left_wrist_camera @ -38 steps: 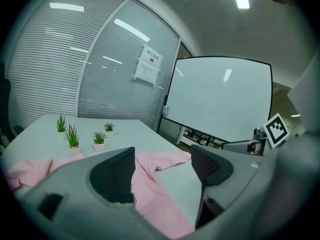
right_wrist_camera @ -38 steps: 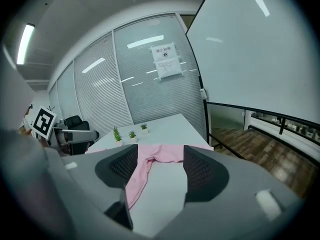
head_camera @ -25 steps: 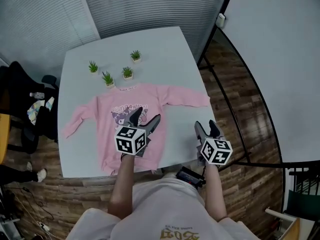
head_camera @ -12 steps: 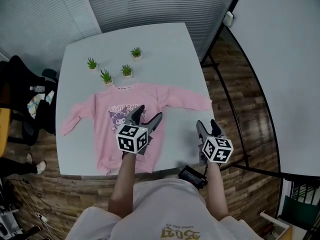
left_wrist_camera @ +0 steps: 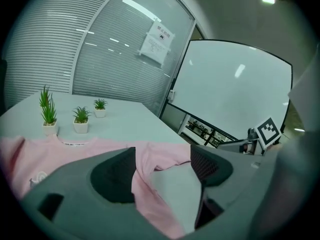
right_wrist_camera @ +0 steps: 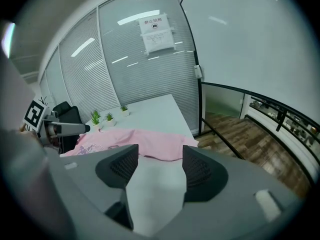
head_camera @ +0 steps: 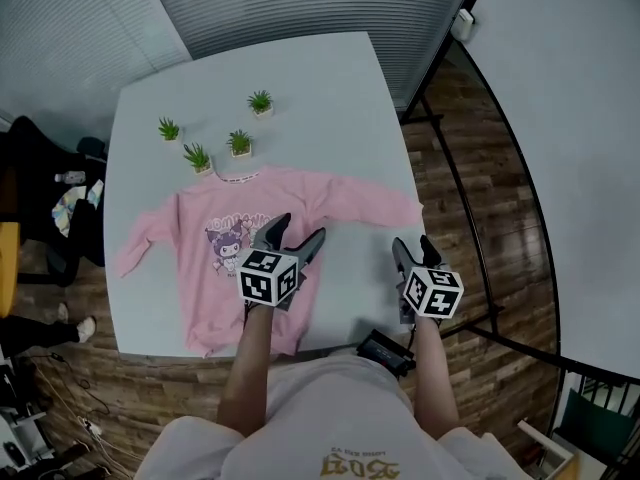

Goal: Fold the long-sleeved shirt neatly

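Far to the left of the left tongs [head_camera: 298,232], off the bench [head_camera: 330,88], is what looks like a dark chair [head_camera: 40,183] piled with bags. The pink long-sleeved shirt [head_camera: 215,258] lies flat on the white bench, print up and sleeves out. The left tongs hover over the right side of its body, spread, with nothing between them. Beyond them, past the collar, stand four small potted plants [head_camera: 239,143]. The right tongs [head_camera: 413,247] hang over bare bench, spread and empty, with one sleeve [head_camera: 385,203] lying just ahead of them.
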`<state>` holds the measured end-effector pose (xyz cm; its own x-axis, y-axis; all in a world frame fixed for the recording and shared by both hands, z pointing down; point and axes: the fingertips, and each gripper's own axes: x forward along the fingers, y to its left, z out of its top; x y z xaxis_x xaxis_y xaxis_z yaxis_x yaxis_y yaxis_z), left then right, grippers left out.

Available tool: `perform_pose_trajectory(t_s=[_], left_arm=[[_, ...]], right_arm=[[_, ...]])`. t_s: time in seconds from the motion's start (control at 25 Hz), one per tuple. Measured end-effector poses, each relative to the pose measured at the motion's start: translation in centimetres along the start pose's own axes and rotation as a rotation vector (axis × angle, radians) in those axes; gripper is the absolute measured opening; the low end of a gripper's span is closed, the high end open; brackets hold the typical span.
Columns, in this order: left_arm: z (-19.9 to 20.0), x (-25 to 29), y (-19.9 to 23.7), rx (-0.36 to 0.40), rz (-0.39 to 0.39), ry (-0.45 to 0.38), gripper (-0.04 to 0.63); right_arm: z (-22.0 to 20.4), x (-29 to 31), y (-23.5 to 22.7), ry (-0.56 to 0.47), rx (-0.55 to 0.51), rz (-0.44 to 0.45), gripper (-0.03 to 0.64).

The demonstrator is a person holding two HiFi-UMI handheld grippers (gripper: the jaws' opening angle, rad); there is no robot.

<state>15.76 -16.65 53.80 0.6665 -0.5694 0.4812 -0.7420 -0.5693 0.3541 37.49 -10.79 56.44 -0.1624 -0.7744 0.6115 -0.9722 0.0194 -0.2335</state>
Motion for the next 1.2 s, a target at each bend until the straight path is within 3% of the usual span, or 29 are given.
perform_pose_trajectory(t_s=[0.76,1.2], left_arm=[[-4.5,6.8,2.1,-0.030,0.047,0.139,0.327],[-5.7,7.2,2.2,-0.024,0.072,0.171,0.321]], right_arm=[[-2.6,8.4,-6.4,0.114,0.048,-0.042,0.273],[-3.9,9.8,-6.8,0.131,-0.031,-0.087,0.269]])
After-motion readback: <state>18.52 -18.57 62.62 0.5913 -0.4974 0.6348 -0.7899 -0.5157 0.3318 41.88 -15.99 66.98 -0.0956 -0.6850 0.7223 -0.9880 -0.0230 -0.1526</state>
